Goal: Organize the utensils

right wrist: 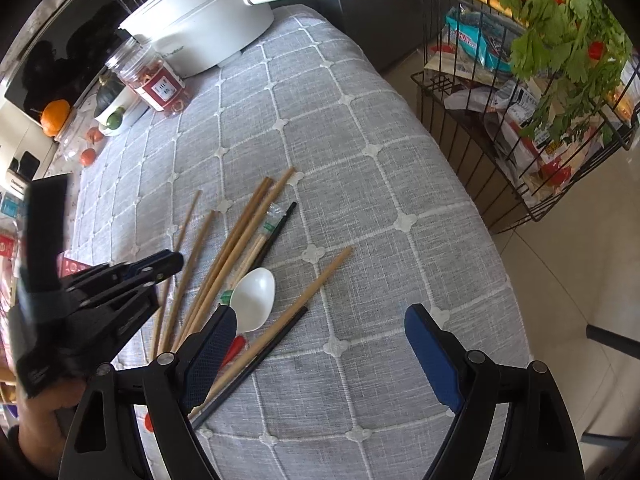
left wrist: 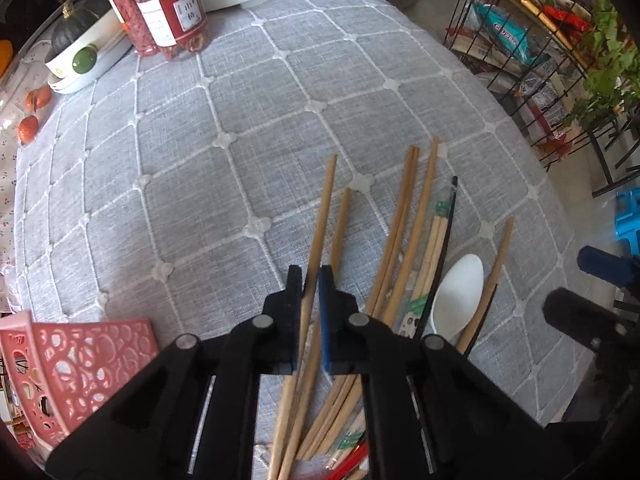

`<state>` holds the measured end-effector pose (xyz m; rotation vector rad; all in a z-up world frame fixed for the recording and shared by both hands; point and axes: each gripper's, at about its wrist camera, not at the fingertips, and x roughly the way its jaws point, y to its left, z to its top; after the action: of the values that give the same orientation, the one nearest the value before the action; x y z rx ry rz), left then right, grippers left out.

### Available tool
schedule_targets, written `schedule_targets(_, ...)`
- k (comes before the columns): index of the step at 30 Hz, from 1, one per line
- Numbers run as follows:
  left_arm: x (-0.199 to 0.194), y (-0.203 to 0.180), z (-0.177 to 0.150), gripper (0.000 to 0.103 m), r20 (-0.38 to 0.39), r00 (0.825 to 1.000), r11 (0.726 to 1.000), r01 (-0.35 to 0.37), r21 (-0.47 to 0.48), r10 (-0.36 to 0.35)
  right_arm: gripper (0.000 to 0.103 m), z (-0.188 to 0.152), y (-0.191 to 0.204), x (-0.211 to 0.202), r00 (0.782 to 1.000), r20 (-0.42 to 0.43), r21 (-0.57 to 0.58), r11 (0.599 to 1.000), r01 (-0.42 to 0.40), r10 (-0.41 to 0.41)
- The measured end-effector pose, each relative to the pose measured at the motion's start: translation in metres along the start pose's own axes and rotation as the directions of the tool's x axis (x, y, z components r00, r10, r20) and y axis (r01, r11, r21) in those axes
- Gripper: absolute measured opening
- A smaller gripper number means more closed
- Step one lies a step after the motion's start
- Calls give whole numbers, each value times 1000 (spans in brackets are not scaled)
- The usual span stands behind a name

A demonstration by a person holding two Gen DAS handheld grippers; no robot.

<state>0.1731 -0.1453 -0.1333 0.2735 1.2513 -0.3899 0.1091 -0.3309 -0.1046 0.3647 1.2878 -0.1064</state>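
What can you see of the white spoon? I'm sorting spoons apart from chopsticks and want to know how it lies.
The white spoon looks like glossy plastic or ceramic, with a broad oval bowl facing up and nothing in it. It lies flat on the grey checked tablecloth amid the scattered chopsticks, bowl pointing away from the cameras. Its handle runs back toward the right tool and is hidden behind that tool's near finger. A wooden chopstick lies close along one side. Neither tool holds it.

Tablecloth: grey weave, white grid lines with white clover knots. Chopsticks: tan wood; one black chopstick. Spoon: white. Basket: pink, perforated circle pattern. Pot: white. Jars: red contents and labels.
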Motion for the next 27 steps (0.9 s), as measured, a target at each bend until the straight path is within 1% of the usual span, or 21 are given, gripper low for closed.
schedule_targets(5, -57, 5, -25, 8, 105, 994, 1000, 3, 10, -4, 87, 0, -2, 9, 1000, -16, 39, 999, -20, 21)
schedule_targets(6, -66, 5, -29, 8, 126, 992, 1000, 7, 8, -8, 84, 0, -1, 9, 999, -12, 42, 999, -31, 32)
schedule_targets(7, -78, 9, -35, 8, 147, 989, 1000, 16, 4, -16, 80, 0, 1, 9, 999, -7, 43, 998, -43, 43)
schedule_targets(8, -90, 14, -40, 8, 169, 985, 1000, 24, -2, -23, 78, -1, 4, 8, 999, -3, 41, 998, -53, 54)
schedule_targets(9, -100, 18, -46, 8, 192, 981, 1000, 25, -4, -24, 73, 0, 8, 8, 998, 0, 34, 997, -66, 66)
schedule_targets(10, -112, 20, -53, 7, 218, 976, 1000, 21, -9, -19, 68, 0, 14, 7, 997, 5, 22, 997, -78, 78)
schedule_targets(11, -119, 23, -58, 7, 242, 970, 1000, 21, -12, -17, 66, 1, 21, 7, 996, 10, 8, 996, -91, 91)
schedule_targets(13, -134, 33, -70, 7, 289, 957, 999, 36, -33, -24, 57, 3, 40, 8, 992, 16, -37, 992, -121, 121)
schedule_targets(16, -143, 52, -86, 7, 349, 936, 993, 79, -85, -44, 50, 5, 75, 16, 989, 4, -125, 981, -147, 149)
schedule_targets(17, -144, 59, -92, 7, 360, 932, 990, 95, -106, -51, 48, 6, 85, 21, 989, -5, -147, 978, -150, 151)
schedule_targets(18, -145, 65, -97, 7, 362, 930, 985, 113, -128, -60, 44, 7, 96, 27, 988, -18, -166, 974, -152, 152)
schedule_targets(20, -151, 75, -101, 7, 375, 924, 980, 137, -142, -75, 39, 11, 114, 42, 987, -46, -186, 969, -161, 155)
schedule_targets(23, -161, 85, -111, 7, 406, 912, 980, 131, -150, -60, 35, 17, 133, 62, 987, -70, -192, 969, -159, 148)
schedule_targets(27, -168, 97, -120, 7, 414, 909, 978, 128, -162, -51, 33, 24, 151, 88, 986, -91, -186, 970, -155, 140)
